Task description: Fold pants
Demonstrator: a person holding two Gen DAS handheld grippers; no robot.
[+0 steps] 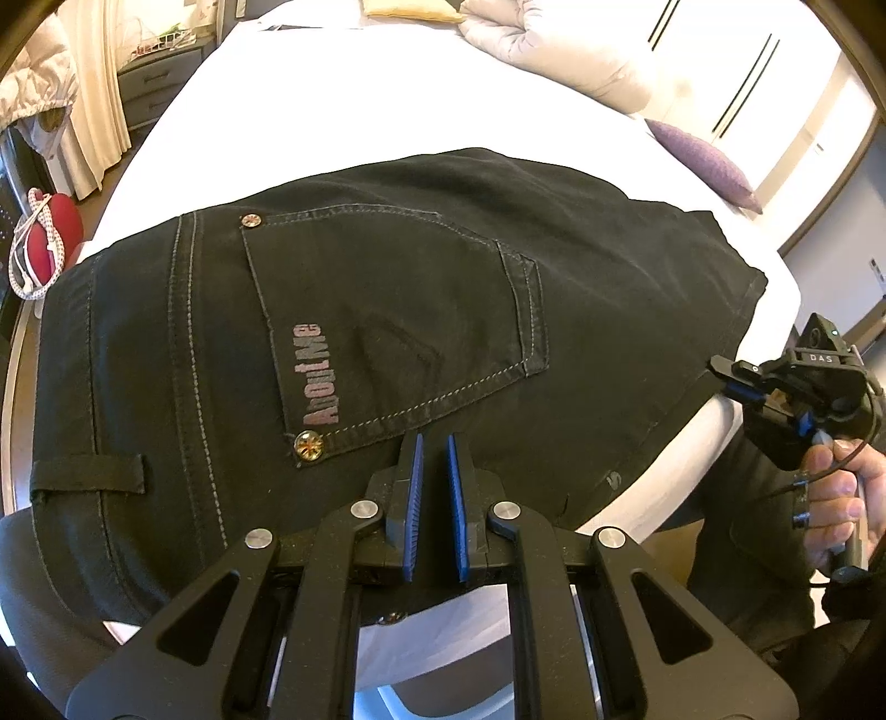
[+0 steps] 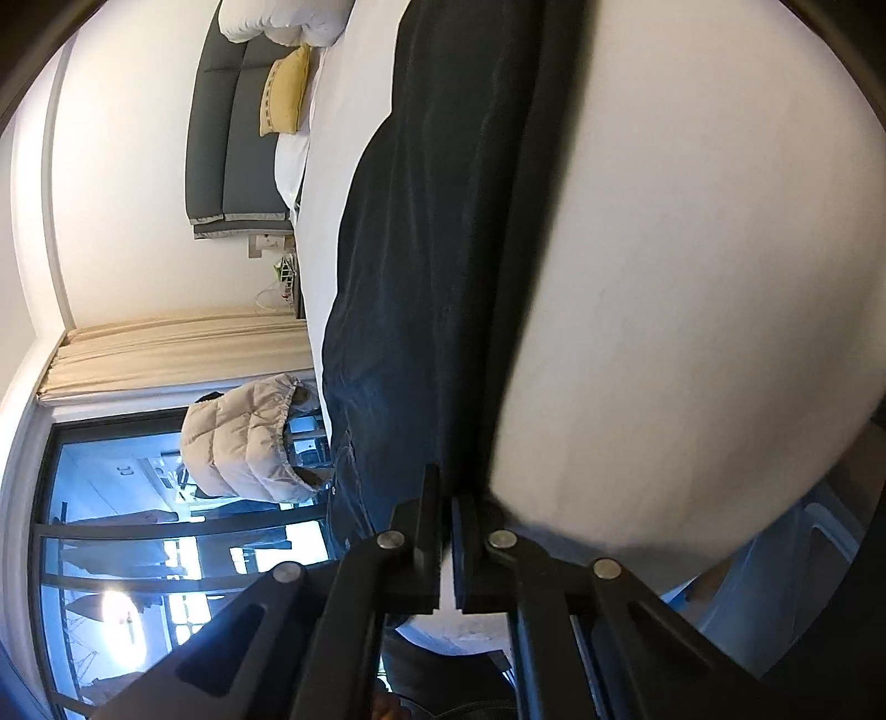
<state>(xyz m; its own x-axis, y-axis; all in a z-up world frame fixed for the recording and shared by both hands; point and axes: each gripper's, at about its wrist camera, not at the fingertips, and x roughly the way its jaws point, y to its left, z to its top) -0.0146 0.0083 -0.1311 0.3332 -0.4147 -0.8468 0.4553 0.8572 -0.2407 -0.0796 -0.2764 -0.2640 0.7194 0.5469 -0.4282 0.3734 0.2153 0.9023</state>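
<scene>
Black jeans lie folded on the white bed, back pocket with pink lettering facing up. My left gripper hovers over the near edge of the jeans, just below the pocket; its blue pads stand a narrow gap apart with nothing between them. My right gripper shows at the right edge of the jeans, held in a hand. In the right wrist view the image is rolled sideways: the jeans run up the frame, and the right gripper has its fingers nearly together at the cloth's edge; whether they pinch it is unclear.
A purple cushion and a rumpled duvet lie at the far right of the bed. A yellow pillow leans on the grey headboard. A beige puffer jacket hangs by the window. A red item with white cord sits at the left.
</scene>
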